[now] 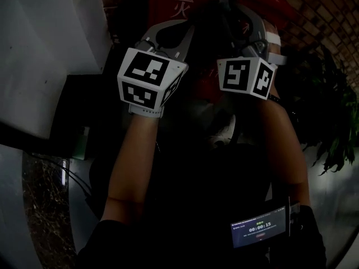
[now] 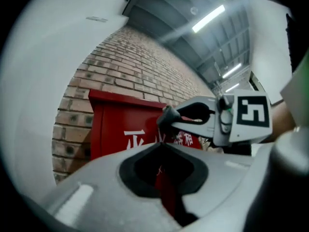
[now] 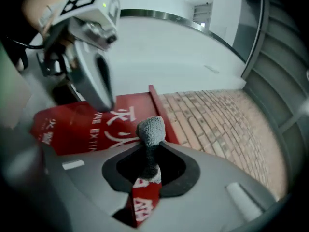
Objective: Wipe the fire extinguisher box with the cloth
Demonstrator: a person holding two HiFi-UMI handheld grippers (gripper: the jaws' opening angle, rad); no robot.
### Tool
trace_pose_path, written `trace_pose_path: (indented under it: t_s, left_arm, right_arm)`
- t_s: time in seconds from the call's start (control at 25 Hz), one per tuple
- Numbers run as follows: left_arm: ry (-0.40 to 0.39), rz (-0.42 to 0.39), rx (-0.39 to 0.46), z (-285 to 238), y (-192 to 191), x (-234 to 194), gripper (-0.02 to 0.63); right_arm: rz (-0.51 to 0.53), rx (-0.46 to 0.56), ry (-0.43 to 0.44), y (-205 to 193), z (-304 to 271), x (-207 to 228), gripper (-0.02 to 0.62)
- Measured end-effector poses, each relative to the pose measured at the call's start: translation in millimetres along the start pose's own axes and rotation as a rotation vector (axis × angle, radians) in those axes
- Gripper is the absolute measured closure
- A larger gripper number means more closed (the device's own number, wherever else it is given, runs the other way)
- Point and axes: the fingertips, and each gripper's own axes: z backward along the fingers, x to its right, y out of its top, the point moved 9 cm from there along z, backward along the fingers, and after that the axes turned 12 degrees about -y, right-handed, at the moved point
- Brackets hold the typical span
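A red fire extinguisher box [image 2: 116, 124] with white characters stands against a brick wall. It also fills the top of the dim head view [image 1: 168, 4] and lies ahead in the right gripper view [image 3: 77, 124]. My right gripper [image 3: 150, 151] is shut on a grey cloth [image 3: 152, 128], whose bunched end sticks up past the jaws in front of the box's edge. Seen from the left gripper view, the cloth [image 2: 169, 116] is a dark wad at the right gripper's tip, close to the box face. My left gripper [image 2: 161, 151] is shut with nothing in it, just left of the right gripper [image 1: 224, 13].
The brick wall [image 3: 217, 124] runs behind and beside the box. A white wall [image 1: 45, 38] stands on the left, with dark marbled floor [image 1: 45, 206] and cables below it. A leafy plant [image 1: 331, 122] is on the right. A small timer screen [image 1: 259, 227] sits on the right forearm.
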Motion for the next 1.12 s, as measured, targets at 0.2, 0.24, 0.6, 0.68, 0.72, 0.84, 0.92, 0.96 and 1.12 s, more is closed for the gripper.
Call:
trace_pose_path:
  t_s: [0.2,0.24,0.6,0.68,0.72,0.84,0.92,0.96,1.12]
  left_arm:
    - [-0.006,0.008,0.040,5,2,-2,0.603]
    - [-0.005,0.016,0.051,6,-2,-3,0.603]
    - [0.021,0.097,-0.001,12,-61,-8,0.603]
    - [0.028,0.107,-0.029,15,-78,-2,0.603]
    - [0.032,0.103,-0.049,15,-87,0,0.603]
    - [0.066,0.097,-0.106,18,-112,0,0.603]
    - [0.091,0.125,-0.122,21,-130,-2,0.603]
    - [0.098,0.142,-0.131,21,-139,-3,0.603]
    - [0.160,0.195,-0.189,20,-172,1,0.603]
  right_arm:
    - [0.046,-0.006,-0.027,2,-17,6,0.531]
    - [0.043,-0.012,-0.022,1,-17,2,0.531]
    - [-0.002,-0.056,0.104,-7,10,-71,0.534]
    - [-0.010,-0.060,0.139,-10,17,-90,0.534]
    - [-0.010,-0.061,0.157,-12,21,-99,0.534]
    - [-0.023,-0.071,0.214,-19,34,-131,0.534]
    - [-0.031,-0.081,0.267,-22,43,-157,0.534]
    - [-0.031,-0.086,0.294,-24,47,-170,0.534]
    - [-0.024,-0.087,0.374,-31,64,-216,0.532]
